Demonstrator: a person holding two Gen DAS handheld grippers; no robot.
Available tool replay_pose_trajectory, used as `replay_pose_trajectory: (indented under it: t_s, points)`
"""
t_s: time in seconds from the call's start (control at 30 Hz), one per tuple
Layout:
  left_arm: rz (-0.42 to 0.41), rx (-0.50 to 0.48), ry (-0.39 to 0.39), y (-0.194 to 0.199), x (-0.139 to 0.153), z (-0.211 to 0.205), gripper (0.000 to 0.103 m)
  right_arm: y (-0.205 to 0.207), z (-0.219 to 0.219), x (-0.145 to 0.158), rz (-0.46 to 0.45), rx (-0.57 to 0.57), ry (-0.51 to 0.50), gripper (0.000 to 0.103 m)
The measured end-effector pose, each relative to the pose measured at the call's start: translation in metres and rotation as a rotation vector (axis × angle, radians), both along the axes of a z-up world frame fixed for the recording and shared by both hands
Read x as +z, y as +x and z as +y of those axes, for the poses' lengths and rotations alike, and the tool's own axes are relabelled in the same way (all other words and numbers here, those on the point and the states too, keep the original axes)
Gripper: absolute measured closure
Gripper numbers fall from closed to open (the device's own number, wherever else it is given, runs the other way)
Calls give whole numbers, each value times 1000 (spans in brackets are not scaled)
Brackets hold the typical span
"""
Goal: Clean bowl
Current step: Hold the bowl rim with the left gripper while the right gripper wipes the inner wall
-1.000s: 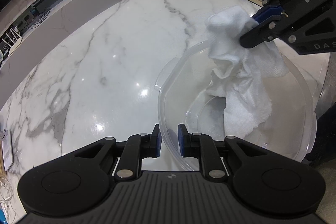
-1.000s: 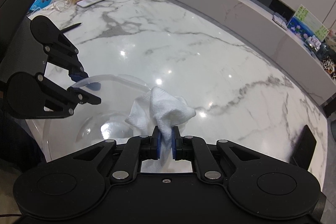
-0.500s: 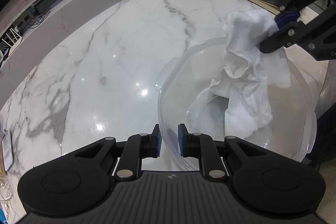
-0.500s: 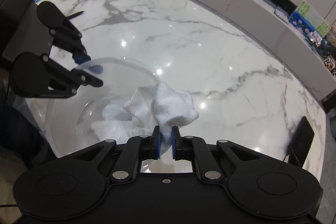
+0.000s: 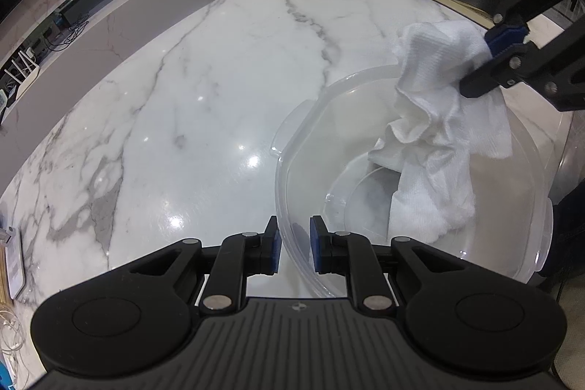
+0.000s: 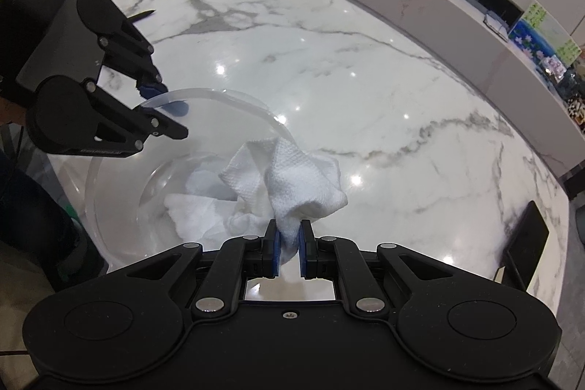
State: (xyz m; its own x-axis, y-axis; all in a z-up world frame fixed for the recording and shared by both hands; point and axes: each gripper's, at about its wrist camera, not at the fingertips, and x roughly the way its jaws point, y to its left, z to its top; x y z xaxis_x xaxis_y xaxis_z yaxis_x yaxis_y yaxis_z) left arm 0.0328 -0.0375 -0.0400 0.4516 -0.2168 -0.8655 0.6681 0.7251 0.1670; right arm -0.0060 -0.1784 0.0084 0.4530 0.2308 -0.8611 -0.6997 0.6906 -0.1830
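White marble bench (image 5: 204, 90), glossy, with lamp glare. The clear plastic bowl (image 5: 292, 148) sat at its near edge and serves as landmark. My left hand-held gripper (image 5: 294, 249) pinched the bowl's near rim, one pad inside the wall and one outside, steadying it. My right hand-held gripper (image 6: 287, 249) was pressed together on a bunched white cloth (image 6: 292, 185), held above the bowl's far side, its tail draping to the bowl's floor. Step judged: wiping the interior. Next move calls for pressing the cloth against the wall and sweeping round while the left grip holds firm.
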Motion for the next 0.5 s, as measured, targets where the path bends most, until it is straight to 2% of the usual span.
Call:
replay_pose_trajectory:
  t_s: [0.5]
  points:
    - [-7, -8, 6, 0, 0, 0, 87, 23, 12, -4, -59, -4, 42, 95]
